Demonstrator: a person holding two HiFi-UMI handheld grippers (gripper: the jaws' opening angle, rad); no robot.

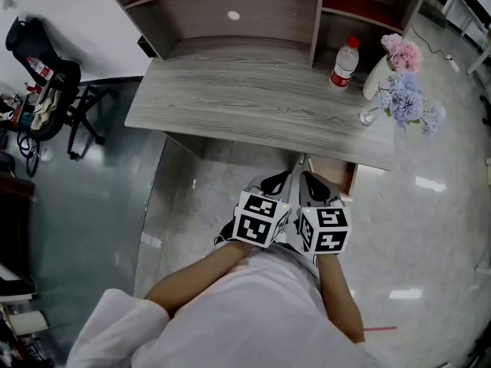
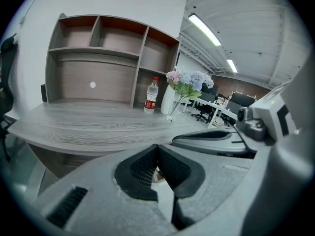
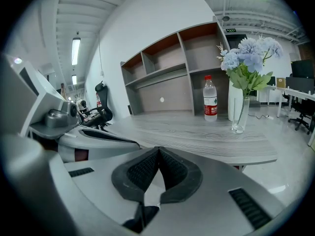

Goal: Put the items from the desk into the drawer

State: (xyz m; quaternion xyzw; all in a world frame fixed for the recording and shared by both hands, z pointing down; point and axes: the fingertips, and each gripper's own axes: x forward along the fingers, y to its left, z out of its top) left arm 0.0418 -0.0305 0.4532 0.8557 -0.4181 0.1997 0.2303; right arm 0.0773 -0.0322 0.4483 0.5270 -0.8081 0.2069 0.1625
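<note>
Grey wood-grain table (image 1: 253, 106) carries the clear plastic bottle with red cap (image 1: 344, 64) and the white vase (image 1: 376, 77) at its far right. Nothing seems stored yet. Left claw (image 2: 157, 149) and right claw (image 3: 158, 151) are closed, empty.

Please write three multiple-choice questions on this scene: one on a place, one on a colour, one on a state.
1. Where on the desk does the bottle stand?
A) left end
B) middle
C) right end, near the flowers

2. What colour is the bottle's cap?
A) red
B) blue
C) green

3. How are the left gripper and the right gripper?
A) both wide open
B) both shut, empty
C) one holds the bottle

Answers:
1 C: the head view shows it beside the flowers at the right.
2 A: the cap shows red.
3 B: in each gripper view the jaw tips touch, with nothing between.
</note>
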